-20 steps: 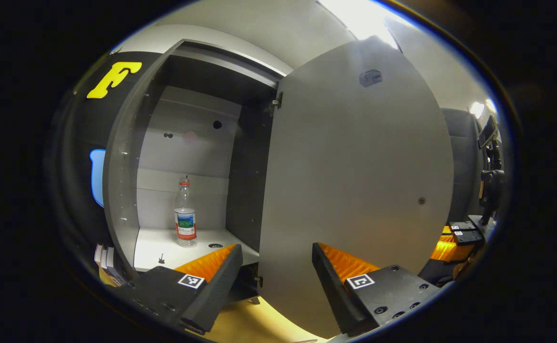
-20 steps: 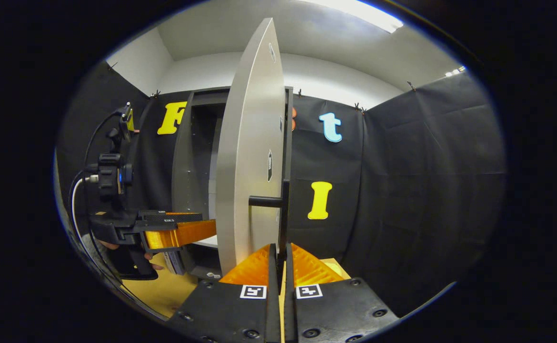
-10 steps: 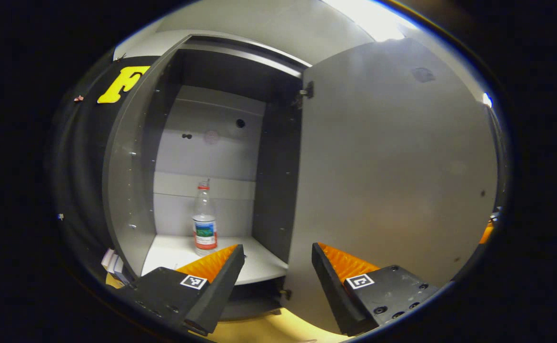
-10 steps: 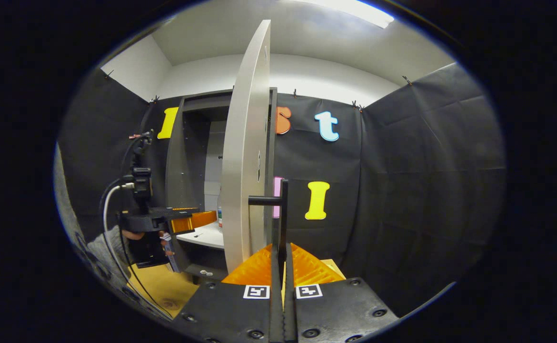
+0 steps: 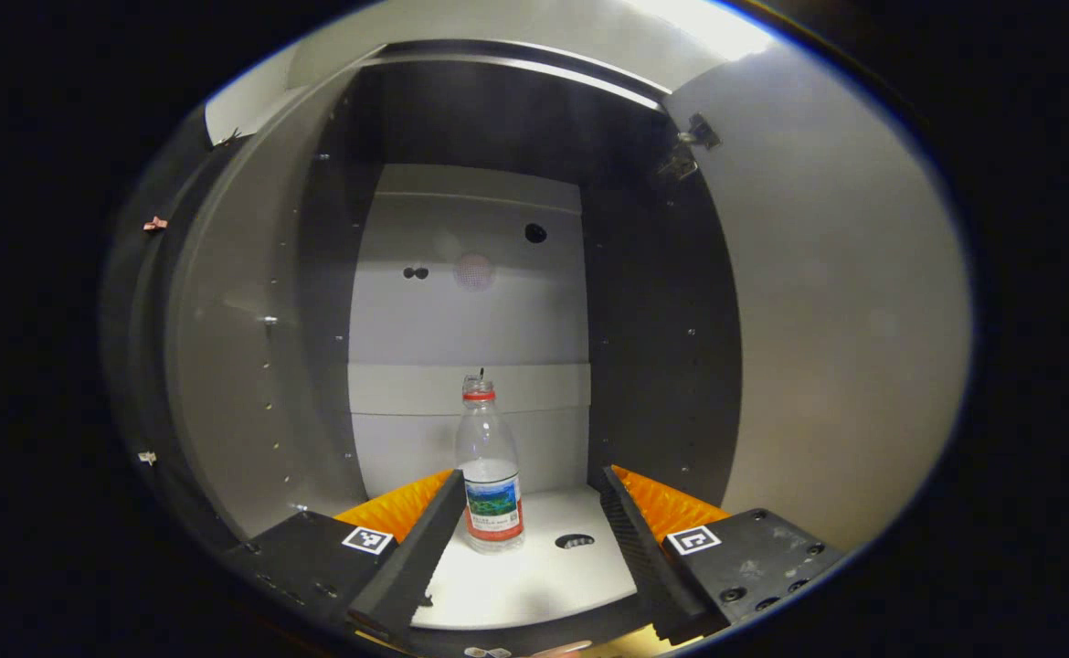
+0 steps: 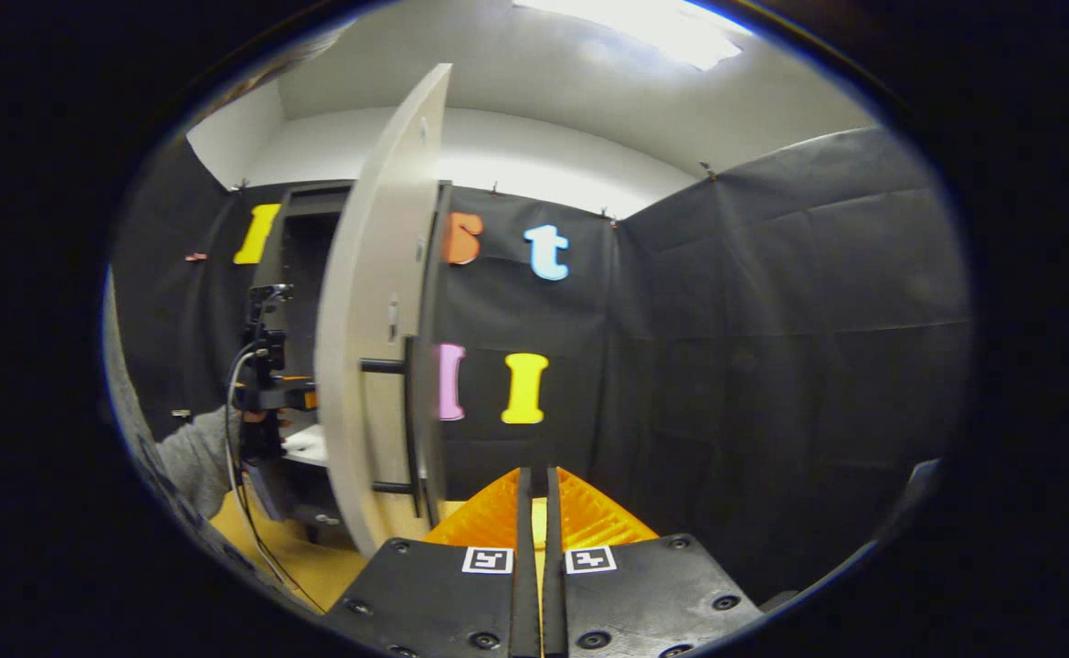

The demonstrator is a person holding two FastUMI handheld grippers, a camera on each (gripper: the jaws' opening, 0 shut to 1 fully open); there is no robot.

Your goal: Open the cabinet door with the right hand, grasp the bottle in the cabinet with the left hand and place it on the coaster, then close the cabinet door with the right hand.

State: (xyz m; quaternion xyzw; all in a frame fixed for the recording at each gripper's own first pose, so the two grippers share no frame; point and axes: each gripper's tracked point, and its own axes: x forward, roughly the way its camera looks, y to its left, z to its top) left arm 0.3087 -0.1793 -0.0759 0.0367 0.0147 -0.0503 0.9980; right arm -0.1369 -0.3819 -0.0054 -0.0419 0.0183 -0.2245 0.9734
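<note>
A clear bottle (image 5: 491,475) with a red cap and a colour label stands upright on the white shelf (image 5: 534,576) inside the open grey cabinet (image 5: 251,347). My left gripper (image 5: 530,475) is open at the shelf's front, and the bottle shows between its orange fingers, a little farther in and untouched. In the right gripper view the cabinet door (image 6: 365,347) stands wide open with its black bar handle (image 6: 411,411) free. My right gripper (image 6: 534,475) is shut on nothing, to the right of the handle and back from it. The left gripper (image 6: 265,393) reaches into the cabinet.
The open door's inner face (image 5: 836,347) walls off the right side of the left gripper view. A small dark hole (image 5: 574,541) lies in the shelf beside the bottle. A grey sleeve (image 6: 187,457) and a cable hang over the wooden tabletop (image 6: 288,557).
The left gripper has gone forward to the shelf, so the bottle now sits between its fingers. The right gripper has come off the door handle and drawn back to the right.
</note>
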